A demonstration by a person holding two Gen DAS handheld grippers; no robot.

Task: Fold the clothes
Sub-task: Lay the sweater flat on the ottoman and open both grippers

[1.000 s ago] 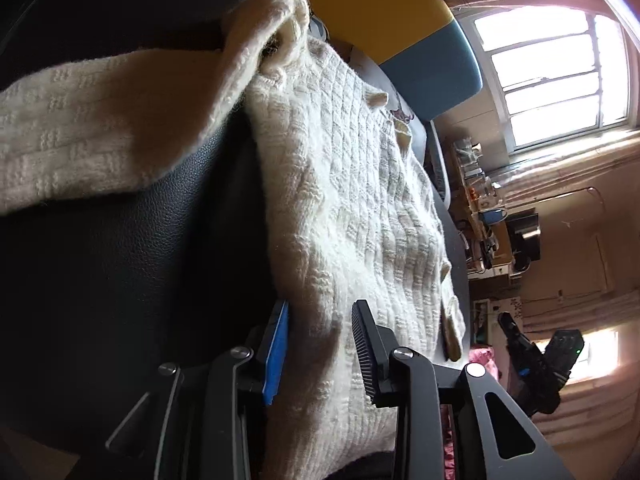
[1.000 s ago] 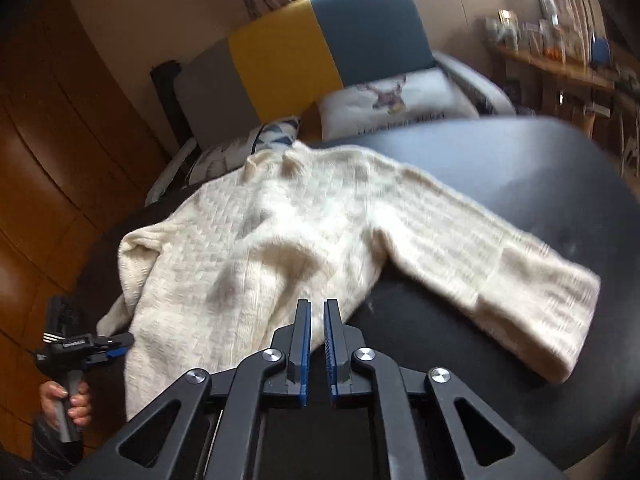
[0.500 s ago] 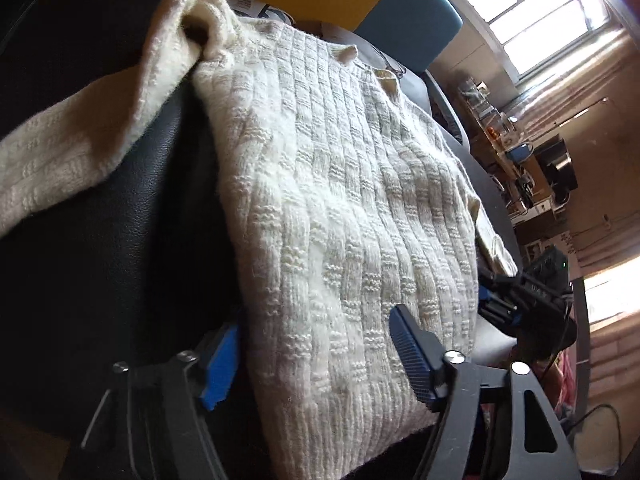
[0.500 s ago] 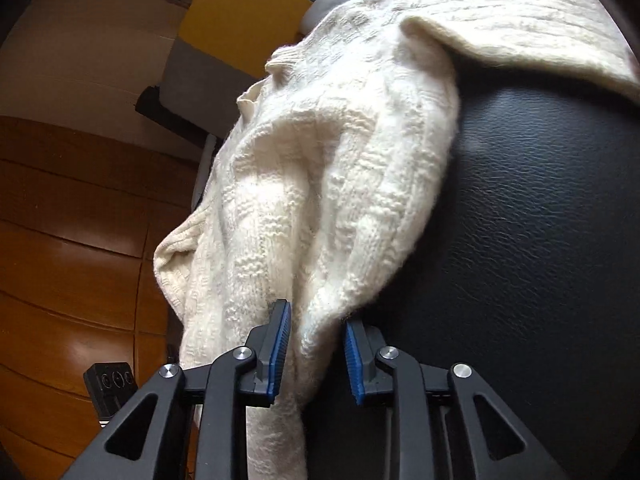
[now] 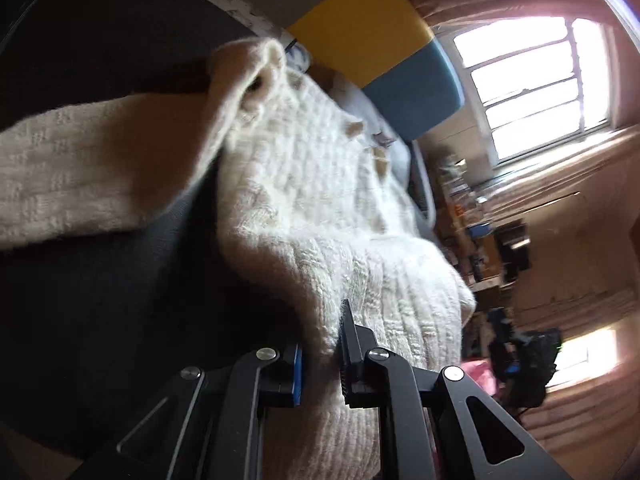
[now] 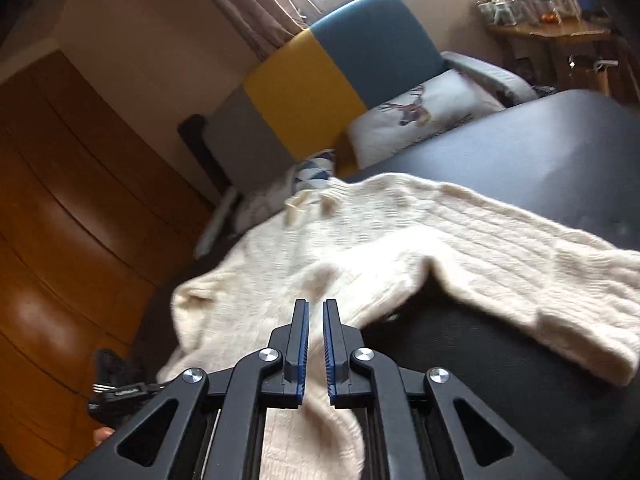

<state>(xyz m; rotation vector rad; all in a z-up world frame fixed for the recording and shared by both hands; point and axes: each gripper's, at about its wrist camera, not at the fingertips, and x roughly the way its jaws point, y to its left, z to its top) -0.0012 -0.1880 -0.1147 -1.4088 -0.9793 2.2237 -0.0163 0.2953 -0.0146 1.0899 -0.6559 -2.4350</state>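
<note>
A cream knitted sweater (image 5: 320, 200) lies spread on a black padded surface (image 5: 100, 300). My left gripper (image 5: 322, 360) is shut on its lower hem, and the fabric rises in a fold from between the pads. One sleeve (image 5: 80, 172) stretches left. In the right wrist view the sweater (image 6: 400, 232) lies across the black surface (image 6: 520, 168) with a sleeve (image 6: 560, 280) out to the right. My right gripper (image 6: 315, 340) is shut on the near edge, with knit hanging below the fingers. The body bulges upward just ahead of it.
A yellow, blue and grey sofa chair (image 6: 320, 80) with a deer-print pillow (image 6: 420, 116) stands behind the surface. Wooden panelling (image 6: 60, 200) fills the left. A shelf with jars (image 6: 540, 8) is at far right. A bright window (image 5: 540, 80) glares.
Both grippers stood open around the sweater's edges half a second ago. Each has closed on the fabric and lifted it, so the hem now bunches upward.
</note>
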